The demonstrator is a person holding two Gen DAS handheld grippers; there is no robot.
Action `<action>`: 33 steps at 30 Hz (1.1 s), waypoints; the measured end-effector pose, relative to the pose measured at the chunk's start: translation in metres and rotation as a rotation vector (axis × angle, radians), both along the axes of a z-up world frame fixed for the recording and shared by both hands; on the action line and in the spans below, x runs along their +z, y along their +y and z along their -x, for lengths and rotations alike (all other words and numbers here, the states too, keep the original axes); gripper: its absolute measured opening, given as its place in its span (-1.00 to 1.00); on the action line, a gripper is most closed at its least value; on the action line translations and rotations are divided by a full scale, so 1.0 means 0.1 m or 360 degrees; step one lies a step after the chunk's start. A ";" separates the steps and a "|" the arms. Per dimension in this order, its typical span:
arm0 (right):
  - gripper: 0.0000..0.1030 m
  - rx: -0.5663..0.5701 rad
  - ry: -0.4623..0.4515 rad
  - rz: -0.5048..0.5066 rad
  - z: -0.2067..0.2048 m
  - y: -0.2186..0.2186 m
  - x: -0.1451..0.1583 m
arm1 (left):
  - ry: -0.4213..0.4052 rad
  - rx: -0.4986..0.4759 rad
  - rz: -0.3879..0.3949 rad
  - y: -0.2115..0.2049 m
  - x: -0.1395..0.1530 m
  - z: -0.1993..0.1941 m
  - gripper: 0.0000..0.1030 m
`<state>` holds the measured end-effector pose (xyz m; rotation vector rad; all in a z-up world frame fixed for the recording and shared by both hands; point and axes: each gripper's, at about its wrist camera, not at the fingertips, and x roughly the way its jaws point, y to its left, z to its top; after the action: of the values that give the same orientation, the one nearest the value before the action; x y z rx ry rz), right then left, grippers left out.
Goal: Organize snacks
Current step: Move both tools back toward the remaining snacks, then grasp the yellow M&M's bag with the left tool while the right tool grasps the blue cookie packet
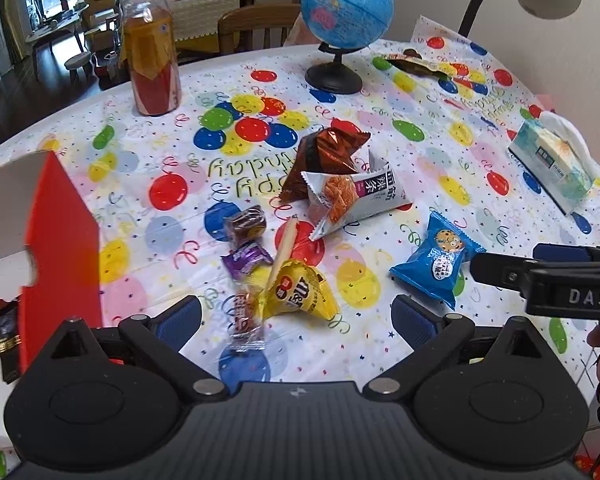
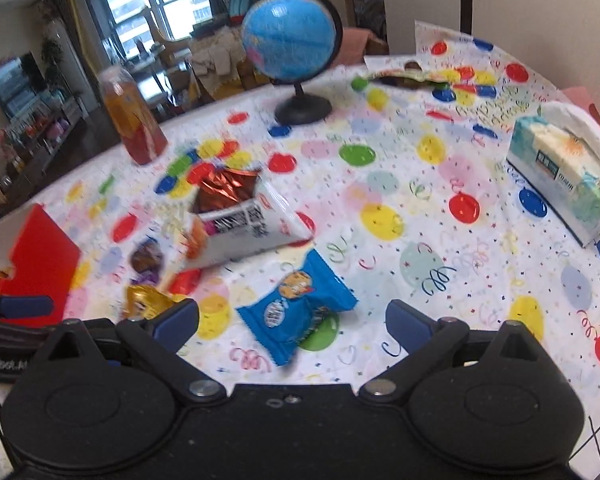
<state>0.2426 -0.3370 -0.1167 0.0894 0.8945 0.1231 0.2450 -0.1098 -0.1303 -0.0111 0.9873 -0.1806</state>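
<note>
box (image 1: 60, 232): red, far left on table, open top; a dark/gold wrapper or two lie inside at its near corner. Looks like the drop spot, so a small part of the job seems done.
candies (image 1: 247, 240): brown one + purple one, loose on cloth, right of box. Not sorted yet.
stick (image 1: 284, 246): thin pale stick snack, lying over yellow bag (image 1: 300, 292); a clear-wrapped bar (image 1: 246, 320) sits just beside, nearest left gripper.
left gripper (image 1: 296, 320): jaws apart, nothing held, hovering over yellow bag/bar; prob. next pick, judged by aim.
foil bag (image 1: 328, 156): brown, mid-table, touching white strip pack (image 1: 356, 200) that leans on it. Both untouched.
blue pack (image 2: 296, 312): cookie pack, alone, right of pile.
right gripper (image 2: 292, 320): jaws apart, empty, pack sits between fingers' line but not clamped. View blurred.
far pack (image 1: 416, 64): flat wrapper at back right, near globe.
progress: early; approx. eight items left on cloth, most of work ahead.
</note>
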 end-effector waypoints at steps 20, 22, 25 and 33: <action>0.46 -0.0163 0.0290 -0.0163 -0.49 0.01 -0.48 | 0.0027 0.0051 -0.0112 -0.23 -0.38 -0.33 0.74; 0.38 -0.0157 0.0294 -0.0164 -0.49 0.02 -0.49 | 0.0030 0.0062 -0.0139 -0.23 -0.40 -0.34 0.65; 0.18 -0.0156 0.0289 -0.0159 -0.49 0.02 -0.49 | 0.0044 0.0059 -0.0151 -0.23 -0.43 -0.34 0.36; -0.29 -0.0095 0.0238 -0.0129 -0.43 0.08 -0.42 | 0.0076 0.0094 -0.0155 -0.18 -0.44 -0.34 -0.26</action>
<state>0.2858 -0.3291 -0.1584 0.2023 1.0351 0.0980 0.2793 -0.1274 -0.1744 0.0450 1.0410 -0.0784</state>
